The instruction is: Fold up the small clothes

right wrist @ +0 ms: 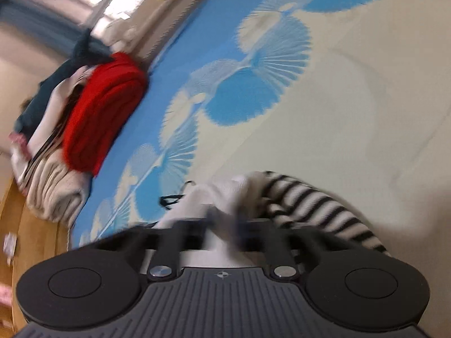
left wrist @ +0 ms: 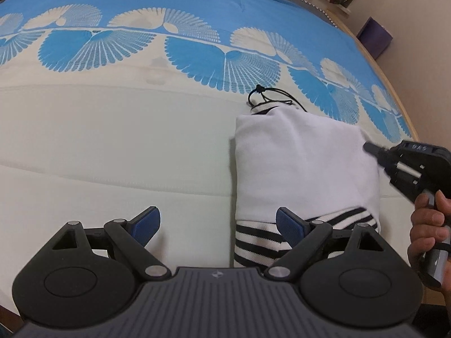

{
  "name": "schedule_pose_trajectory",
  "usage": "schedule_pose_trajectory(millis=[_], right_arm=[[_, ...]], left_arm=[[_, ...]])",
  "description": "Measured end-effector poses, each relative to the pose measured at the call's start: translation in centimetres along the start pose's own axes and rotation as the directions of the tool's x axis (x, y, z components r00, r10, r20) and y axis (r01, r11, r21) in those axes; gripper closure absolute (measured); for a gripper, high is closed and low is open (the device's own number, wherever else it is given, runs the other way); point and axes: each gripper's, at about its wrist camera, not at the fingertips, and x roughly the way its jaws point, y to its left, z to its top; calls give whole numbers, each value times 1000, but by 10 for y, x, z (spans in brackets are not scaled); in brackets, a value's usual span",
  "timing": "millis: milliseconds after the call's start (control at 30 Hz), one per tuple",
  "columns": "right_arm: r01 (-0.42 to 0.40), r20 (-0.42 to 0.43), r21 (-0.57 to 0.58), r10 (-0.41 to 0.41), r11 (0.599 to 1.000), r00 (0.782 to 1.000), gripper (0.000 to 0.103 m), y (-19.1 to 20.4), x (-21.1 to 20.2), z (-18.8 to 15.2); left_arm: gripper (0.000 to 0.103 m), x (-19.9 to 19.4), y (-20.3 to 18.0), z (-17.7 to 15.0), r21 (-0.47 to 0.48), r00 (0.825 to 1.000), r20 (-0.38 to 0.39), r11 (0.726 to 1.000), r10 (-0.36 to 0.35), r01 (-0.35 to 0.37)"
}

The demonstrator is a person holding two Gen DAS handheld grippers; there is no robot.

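White knit of the folded garment [left wrist: 304,163] right of centre needs smoothing; right gripper [left wrist: 369,148] pinches its edge, left gripper [left wrist: 218,225] spread.

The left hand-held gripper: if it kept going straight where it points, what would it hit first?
Probably the cream bedspread; the left hand-held gripper, open, straddles the left edge of the white-and-striped garment, though depth is unclear.

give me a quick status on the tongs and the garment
Left tongs open, empty, above the striped end. Right tongs shut at the right edge of the white garment; grip unclear. Garment folded on the bed. Black cord pokes out on top.
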Motion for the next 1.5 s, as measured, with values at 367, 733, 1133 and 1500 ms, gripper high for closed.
schedule_pose_trajectory(millis=[367, 733, 1133, 1500], right_arm=[[332, 30, -8, -332, 943, 943, 97, -29, 1, 9], [80, -3, 26, -80, 996, 997, 49, -41, -45, 1], [-23, 11, -114, 25, 993, 1000, 102, -27, -69, -19], [320, -87, -257, -351, 912, 932, 97, -35, -34, -37]], left_arm=[[11, 4, -20, -8, 50, 993, -28, 992, -111, 112], [10, 49, -38, -39, 163, 976, -215, 987, 23, 12], [10, 26, -47, -38, 124, 991, -118, 989, -62, 77], [10, 48, -59, -55, 208, 973, -231, 978, 15, 35]])
